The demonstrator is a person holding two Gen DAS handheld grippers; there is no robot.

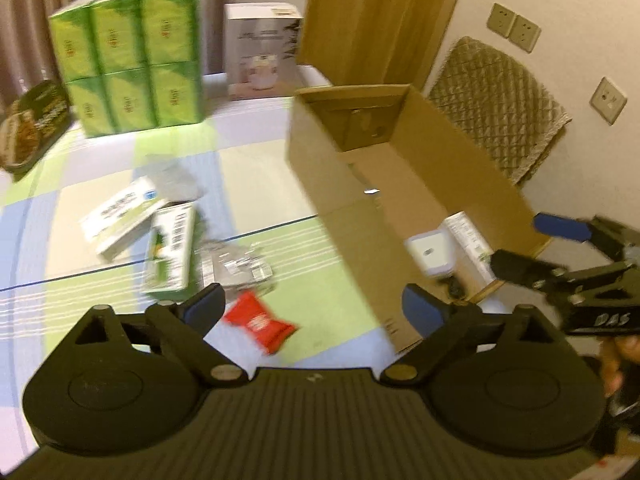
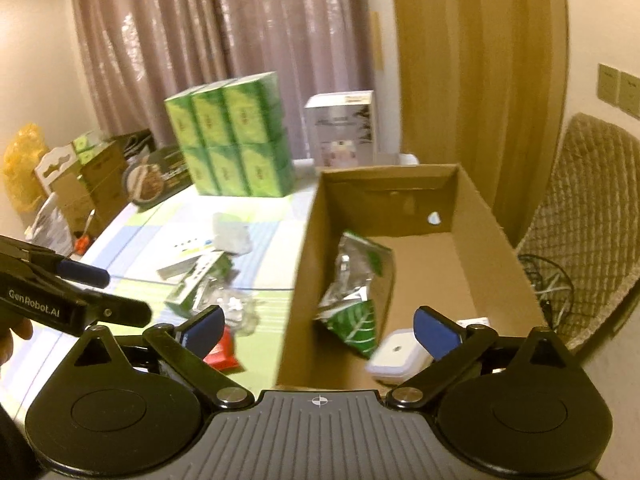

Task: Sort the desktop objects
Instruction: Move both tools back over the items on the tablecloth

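An open cardboard box [image 1: 472, 184] [image 2: 484, 240] stands on the table's right side. Inside lie a white square container [image 1: 430, 254] [image 2: 394, 356], a white carton [image 1: 468, 236] and a silver-green foil bag [image 2: 356, 296]. Loose on the table left of the box lie a red packet [image 1: 260, 322] [image 2: 222, 354], green-white cartons [image 1: 170, 252] [image 2: 198, 280] and foil blister packs [image 1: 236, 266] [image 2: 236, 304]. My left gripper [image 1: 314, 306] is open and empty above the red packet and the box's near corner. My right gripper [image 2: 320, 330] is open and empty over the box's near wall.
A stack of green boxes [image 1: 128, 60] [image 2: 236, 136] and a white appliance box [image 1: 262, 50] [image 2: 344, 128] stand at the table's back. A dark food package [image 1: 34, 124] lies at the left edge. A quilted chair [image 1: 500, 104] [image 2: 584, 232] stands beside the box.
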